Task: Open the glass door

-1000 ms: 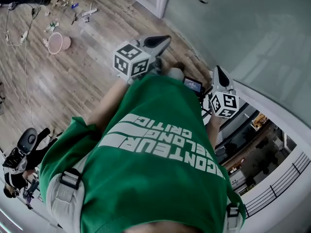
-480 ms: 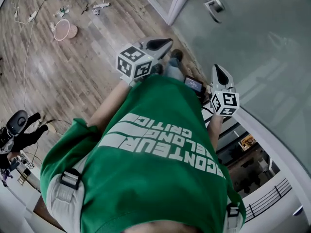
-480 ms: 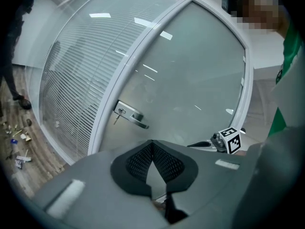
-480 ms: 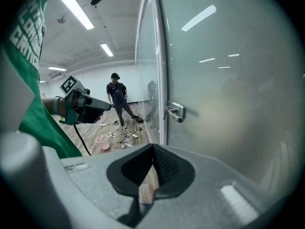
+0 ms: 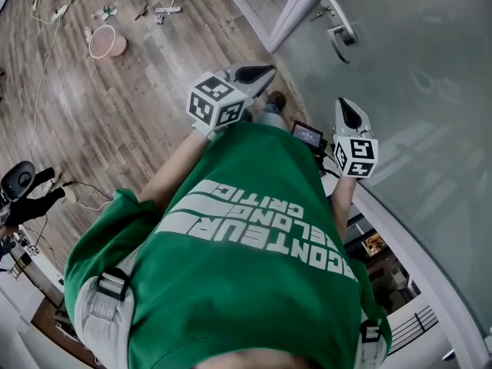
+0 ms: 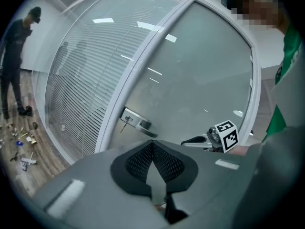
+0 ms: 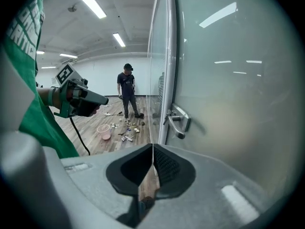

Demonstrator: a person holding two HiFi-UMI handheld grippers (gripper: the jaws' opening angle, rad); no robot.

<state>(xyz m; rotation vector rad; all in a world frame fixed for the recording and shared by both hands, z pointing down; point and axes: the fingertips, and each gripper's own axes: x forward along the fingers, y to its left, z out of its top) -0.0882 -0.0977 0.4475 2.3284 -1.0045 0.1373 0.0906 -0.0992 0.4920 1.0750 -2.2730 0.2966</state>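
Observation:
The frosted glass door (image 5: 415, 83) fills the right of the head view, with its metal lever handle (image 5: 338, 23) near the top and a white frame post (image 5: 296, 10) beside it. In the left gripper view the handle (image 6: 137, 123) with a key sits ahead of my left gripper (image 6: 152, 149), which is shut and empty. The right gripper view shows the handle (image 7: 178, 120) a short way beyond my right gripper (image 7: 153, 157), also shut with nothing in it. Both grippers (image 5: 260, 72) (image 5: 343, 107) are apart from the handle.
Wood floor (image 5: 115, 114) lies to the left with a pink basket (image 5: 103, 41) and scattered small items. A person in dark clothes (image 7: 126, 90) stands farther back by the glass wall. A cable (image 5: 42, 68) runs over the floor. A balcony rail (image 5: 415, 325) shows at lower right.
The door handle has come further into the head view, nearer both grippers. The floor and basket have slid away toward the upper left. Both jaws stay shut.

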